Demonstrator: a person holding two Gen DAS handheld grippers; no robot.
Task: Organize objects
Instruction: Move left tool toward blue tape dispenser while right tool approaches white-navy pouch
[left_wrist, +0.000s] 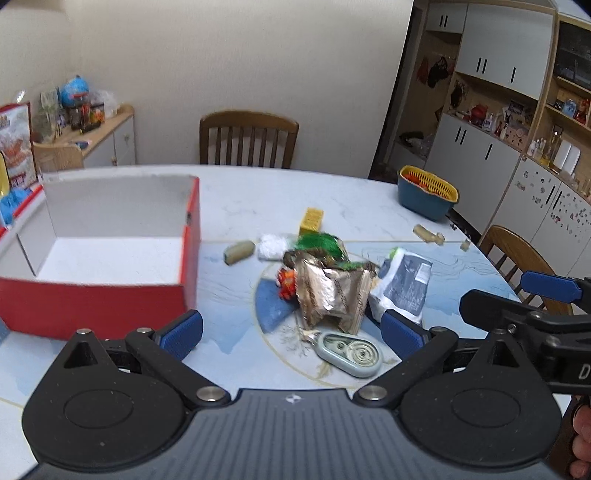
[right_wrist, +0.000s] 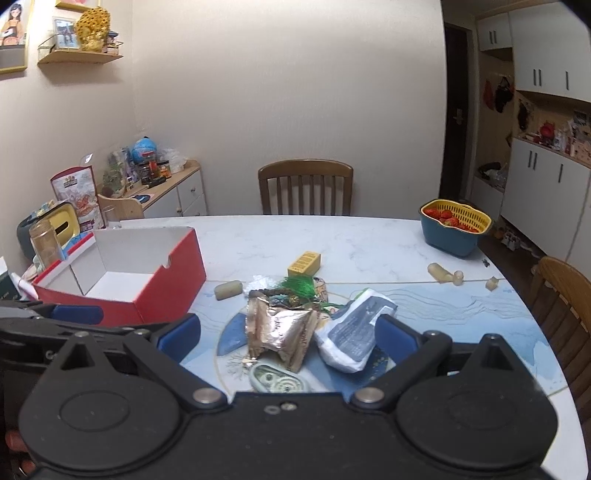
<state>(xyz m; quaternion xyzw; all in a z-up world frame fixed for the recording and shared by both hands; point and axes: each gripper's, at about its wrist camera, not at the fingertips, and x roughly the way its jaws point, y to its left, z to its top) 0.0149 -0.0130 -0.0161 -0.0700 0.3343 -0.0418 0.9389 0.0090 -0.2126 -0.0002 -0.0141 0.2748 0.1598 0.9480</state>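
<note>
Clutter pile (left_wrist: 325, 280) on table (left_wrist: 258, 199) beside red box (left_wrist: 110, 258), left gripper (left_wrist: 291, 334) and right gripper (right_wrist: 288, 338) tilted downward, jaws wide apart, holding nothing.

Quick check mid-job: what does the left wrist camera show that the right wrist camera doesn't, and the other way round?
Left wrist only: the tall cabinet shelves at right, and the right hand-held gripper coming in from the right edge, open.

Right wrist only: the wall shelf with ornaments, a glass jar behind the box, and the left hand-held gripper at the left edge.

Both: the empty red box, gold foil wrapper, grey-white pouch, yellow block, correction tape dispenser and strawberry basket.
</note>
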